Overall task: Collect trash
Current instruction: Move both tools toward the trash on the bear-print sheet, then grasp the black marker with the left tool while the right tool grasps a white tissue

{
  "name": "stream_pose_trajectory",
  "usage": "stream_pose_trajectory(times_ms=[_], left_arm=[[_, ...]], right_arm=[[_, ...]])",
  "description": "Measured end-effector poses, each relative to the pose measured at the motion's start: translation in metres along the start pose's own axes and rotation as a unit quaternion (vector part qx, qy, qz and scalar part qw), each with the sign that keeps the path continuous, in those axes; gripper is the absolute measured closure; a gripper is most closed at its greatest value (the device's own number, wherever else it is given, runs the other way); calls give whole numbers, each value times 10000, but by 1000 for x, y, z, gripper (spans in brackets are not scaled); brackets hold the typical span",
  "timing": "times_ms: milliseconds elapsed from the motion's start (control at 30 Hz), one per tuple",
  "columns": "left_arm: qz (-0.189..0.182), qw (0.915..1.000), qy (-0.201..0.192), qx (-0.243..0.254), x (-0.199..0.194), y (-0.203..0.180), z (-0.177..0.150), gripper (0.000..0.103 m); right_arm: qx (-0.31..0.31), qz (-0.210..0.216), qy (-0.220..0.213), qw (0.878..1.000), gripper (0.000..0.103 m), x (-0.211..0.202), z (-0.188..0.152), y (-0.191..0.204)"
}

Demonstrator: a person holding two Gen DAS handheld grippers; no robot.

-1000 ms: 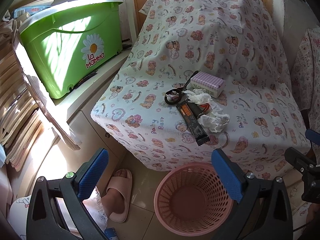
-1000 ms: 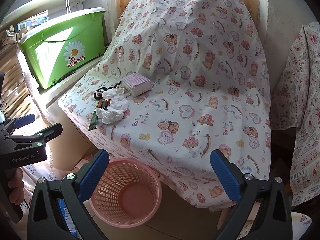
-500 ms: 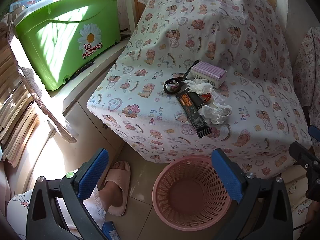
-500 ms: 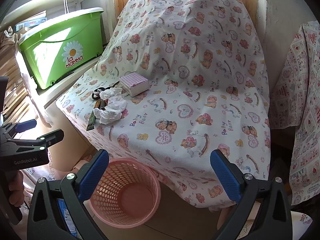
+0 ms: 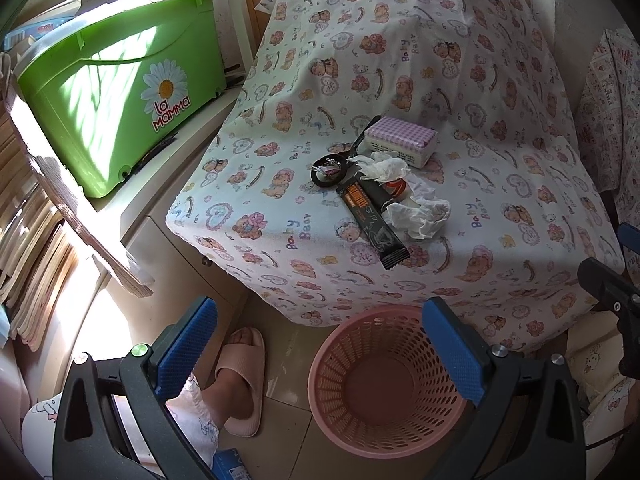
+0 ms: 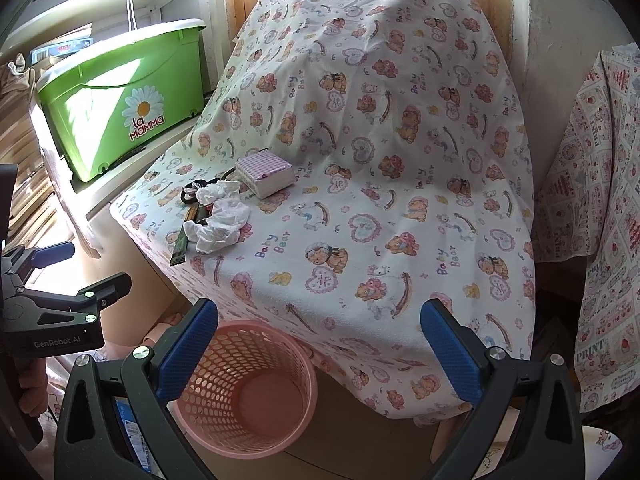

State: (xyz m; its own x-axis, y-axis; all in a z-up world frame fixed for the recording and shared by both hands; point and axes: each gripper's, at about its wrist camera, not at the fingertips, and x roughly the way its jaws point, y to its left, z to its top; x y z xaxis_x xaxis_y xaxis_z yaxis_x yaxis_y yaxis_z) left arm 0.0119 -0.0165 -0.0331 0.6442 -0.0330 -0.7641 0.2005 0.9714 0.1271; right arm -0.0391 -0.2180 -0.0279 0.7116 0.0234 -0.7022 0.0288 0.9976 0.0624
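pink basket (image 5: 384,384): nothing inside | left claw (image 5: 320,352): apart | right claw (image 6: 320,354): apart

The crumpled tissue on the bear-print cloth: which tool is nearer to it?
Left, by a modest margin. The left tool faces the crumpled tissue across the pink basket; the right tool sits farther off to its right.

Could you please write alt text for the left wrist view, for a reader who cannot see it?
The open left gripper hovers above an empty pink basket on the floor, facing a bear-print cloth holding crumpled tissues, a dark wrapper and a checked box.
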Motion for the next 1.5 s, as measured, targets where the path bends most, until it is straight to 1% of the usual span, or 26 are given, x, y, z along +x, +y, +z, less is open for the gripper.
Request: stream_pose_trajectory(times_ms=[200, 367, 500, 633, 667, 767, 833, 933, 1033, 1067, 1133, 1267, 1300, 1400, 1500], left_arm=[[18, 10000, -29, -25, -1, 1, 1, 2], [143, 9999, -96, 3, -2, 2, 1, 2], [30, 10000, -58, 3, -1, 1, 2, 2], [88, 9999, -127, 45, -1, 0, 2, 2], [88, 9998, -167, 58, -2, -1, 3, 3], [204, 9993, -303, -58, -4, 1, 5, 12], [264, 9988, -383, -121, -5, 3, 6, 12], [116, 9990, -413, -155, -7, 4, 8, 12], [60, 9989, -435, -179, -8, 4, 8, 12], [36, 9989, -435, -180, -8, 4, 7, 12], [-96, 9991, -365, -174, -8, 3, 6, 12], [-417, 9988, -90, -250, -1, 2, 4, 12], [-474, 9985, -29, -263, 1, 2, 3, 12], [-518, 9983, 34, -270, 4, 1, 2, 10], [-561, 9979, 61, -309, 5, 2, 1, 8]], right_arm=[[9, 6, -23, 10000, 1, -1, 0, -1], [11, -8, -25, 10000, 1, -1, 0, 0], [20, -8, -21, 10000, 1, 0, 0, 0], [10, -8, -34, 10000, 1, 0, 1, 0], [20, 1, -39, 10000, 1, 0, 1, 0], [117, 1, -126, 9999, 1, 0, 0, -1], [98, -47, -138, 9998, 1, 0, 0, 0], [68, -143, -224, 9996, 2, -2, 1, 0], [83, 14, -196, 9998, 3, -1, 1, -1], [92, 39, -180, 9998, 8, 0, 1, 0], [33, 132, -107, 9999, 16, 3, 1, 3], [-45, 72, -11, 10000, 16, 11, 2, 9], [-17, 124, 24, 9999, 16, 12, 3, 8], [90, 298, 211, 9993, 16, 17, 2, 7], [79, 267, 332, 9991, 16, 21, 2, 9]])
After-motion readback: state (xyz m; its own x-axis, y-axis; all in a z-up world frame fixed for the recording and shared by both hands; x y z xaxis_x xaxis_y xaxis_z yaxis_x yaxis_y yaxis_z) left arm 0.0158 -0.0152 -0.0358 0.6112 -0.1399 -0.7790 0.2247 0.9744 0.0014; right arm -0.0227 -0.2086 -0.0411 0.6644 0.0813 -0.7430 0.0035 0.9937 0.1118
